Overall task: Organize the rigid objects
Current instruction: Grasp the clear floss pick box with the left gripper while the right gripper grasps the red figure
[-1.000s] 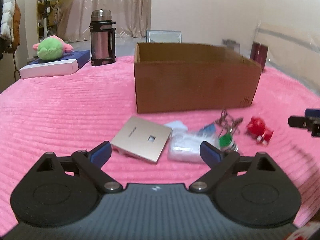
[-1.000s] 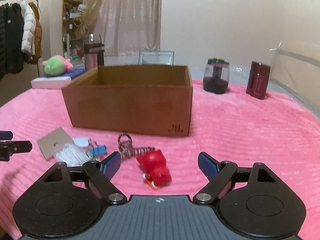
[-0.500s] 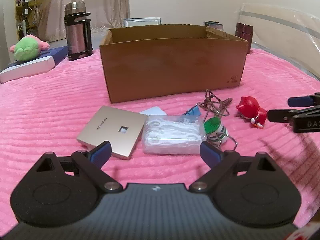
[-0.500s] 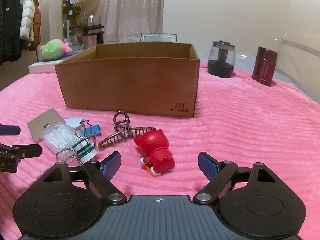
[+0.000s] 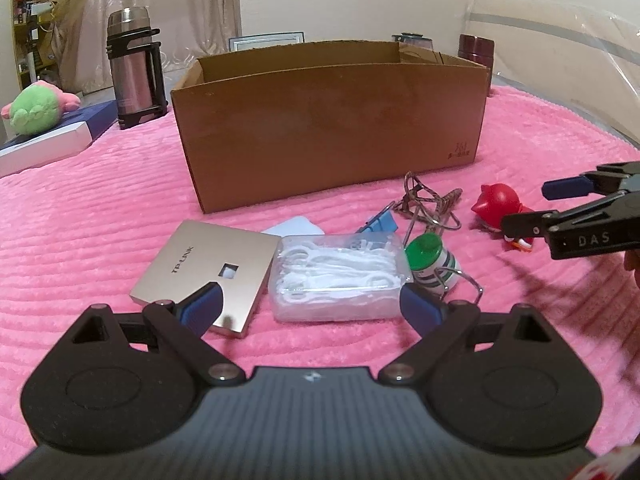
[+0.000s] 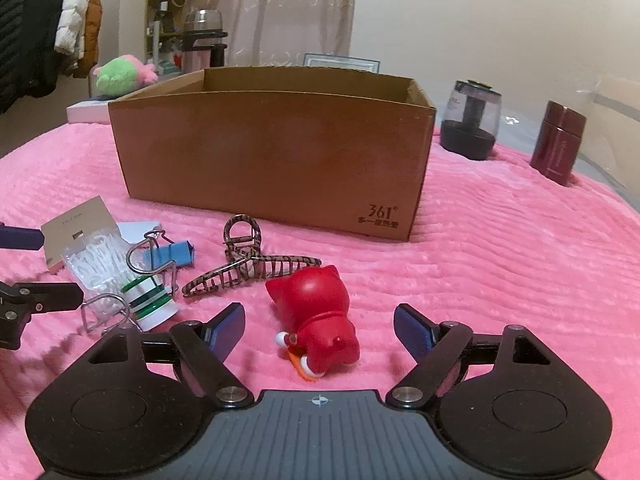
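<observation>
one red figurine (image 6: 318,316) between gripper (image 6: 319,328) fingers

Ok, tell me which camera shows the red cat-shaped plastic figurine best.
The right wrist view: the red cat-shaped plastic figurine lies whole and close on the pink blanket, between the closing right tongs, untouched. In the left wrist view the figurine sits at the right edge, partly hidden by the right tongs' finger.
</observation>
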The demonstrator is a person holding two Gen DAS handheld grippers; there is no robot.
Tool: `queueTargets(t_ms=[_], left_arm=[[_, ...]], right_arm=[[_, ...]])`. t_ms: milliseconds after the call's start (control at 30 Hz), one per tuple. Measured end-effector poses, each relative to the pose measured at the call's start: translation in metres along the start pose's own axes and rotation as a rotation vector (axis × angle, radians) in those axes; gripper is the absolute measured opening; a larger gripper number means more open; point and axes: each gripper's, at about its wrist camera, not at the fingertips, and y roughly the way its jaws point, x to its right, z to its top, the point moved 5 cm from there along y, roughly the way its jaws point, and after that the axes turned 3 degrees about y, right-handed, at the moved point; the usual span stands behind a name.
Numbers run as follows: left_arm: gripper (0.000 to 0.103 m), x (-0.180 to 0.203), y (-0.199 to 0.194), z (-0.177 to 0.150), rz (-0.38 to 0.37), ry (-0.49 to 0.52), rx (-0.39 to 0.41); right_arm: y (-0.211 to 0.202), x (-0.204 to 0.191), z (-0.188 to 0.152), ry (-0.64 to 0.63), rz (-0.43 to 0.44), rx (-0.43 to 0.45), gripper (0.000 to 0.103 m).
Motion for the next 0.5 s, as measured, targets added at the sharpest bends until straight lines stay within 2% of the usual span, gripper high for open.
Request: queueTargets(t_ms=[500], left_arm=[[0.093,0.012,0.014,0.008,-0.02,0.017,-0.012]], right_arm=[[0.03,0.005,0.002,-0.053,0.043,-0.051,0.053]])
